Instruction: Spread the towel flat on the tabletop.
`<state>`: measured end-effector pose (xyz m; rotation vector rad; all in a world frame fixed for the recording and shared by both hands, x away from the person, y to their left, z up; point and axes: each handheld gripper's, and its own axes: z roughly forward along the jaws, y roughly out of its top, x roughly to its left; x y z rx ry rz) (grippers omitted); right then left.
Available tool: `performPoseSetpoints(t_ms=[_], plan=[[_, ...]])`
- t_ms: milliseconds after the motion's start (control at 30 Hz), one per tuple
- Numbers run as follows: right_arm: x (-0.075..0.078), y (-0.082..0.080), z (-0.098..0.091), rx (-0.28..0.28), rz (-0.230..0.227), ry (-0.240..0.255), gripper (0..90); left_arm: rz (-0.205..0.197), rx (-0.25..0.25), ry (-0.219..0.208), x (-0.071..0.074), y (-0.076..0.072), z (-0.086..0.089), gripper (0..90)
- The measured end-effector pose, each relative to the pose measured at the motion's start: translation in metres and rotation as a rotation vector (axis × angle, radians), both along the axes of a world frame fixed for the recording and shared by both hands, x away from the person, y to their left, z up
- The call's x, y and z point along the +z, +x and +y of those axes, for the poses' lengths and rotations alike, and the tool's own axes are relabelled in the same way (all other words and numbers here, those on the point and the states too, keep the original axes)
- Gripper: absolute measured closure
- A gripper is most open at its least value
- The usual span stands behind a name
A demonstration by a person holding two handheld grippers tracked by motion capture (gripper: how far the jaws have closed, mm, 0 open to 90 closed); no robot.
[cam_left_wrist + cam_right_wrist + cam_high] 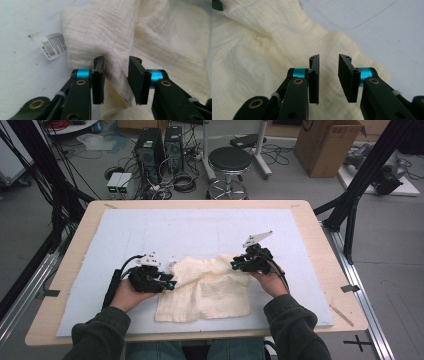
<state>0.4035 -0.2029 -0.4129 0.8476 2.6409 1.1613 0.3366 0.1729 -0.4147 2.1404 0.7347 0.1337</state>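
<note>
We've let go of the cloth (pixel 205 287) on both sides. Left gripper (pixel 116 75) and right gripper (pixel 329 75) are parted, so the fold lies flat.

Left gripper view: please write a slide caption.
Open black tongs straddle a fold of cream woven cloth beside its barcode tag.

label: white tag (pixel 52 46) at edge of cream cloth (pixel 100 37) | print: barcode and fine lines, too blurred to read | other legible text: none
</note>
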Motion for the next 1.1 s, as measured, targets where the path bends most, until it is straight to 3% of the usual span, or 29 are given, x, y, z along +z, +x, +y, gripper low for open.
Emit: performPoseSetpoints(t_ms=[133,200,300,433,533,700,867,1000,1100], plan=[[0.004,0.008,-0.008,-0.041,-0.024,0.033,69.0,-0.043,0.070,-0.043,0.014,0.011,0.009,60.5],[0.006,0.012,-0.008,-0.056,-0.028,0.039,66.7,-0.053,0.113,-0.056,0.017,0.020,0.012,53.1],[0.004,0.020,-0.009,-0.073,-0.022,0.046,65.3,-0.033,0.177,-0.093,0.015,0.033,0.012,52.0],[-0.004,0.028,-0.010,-0.090,-0.002,0.039,63.3,0.042,0.213,-0.105,0.002,0.048,0.008,54.9],[-0.010,0.031,-0.006,-0.086,0.019,0.022,61.2,0.095,0.158,-0.068,-0.009,0.051,-0.004,55.5],[-0.020,0.032,0.001,-0.090,0.043,-0.068,65.1,0.052,0.009,0.095,-0.015,0.036,-0.027,81.2],[-0.020,0.030,-0.001,-0.112,0.012,-0.080,66.4,0.060,-0.023,0.079,-0.017,0.031,-0.027,84.4],[-0.022,0.028,-0.002,-0.114,0.001,-0.083,68.1,0.079,-0.018,0.057,-0.017,0.032,-0.026,75.4],[-0.023,0.026,-0.004,-0.121,-0.003,-0.073,71.6,0.075,0.026,0.040,-0.015,0.034,-0.022,72.5]])
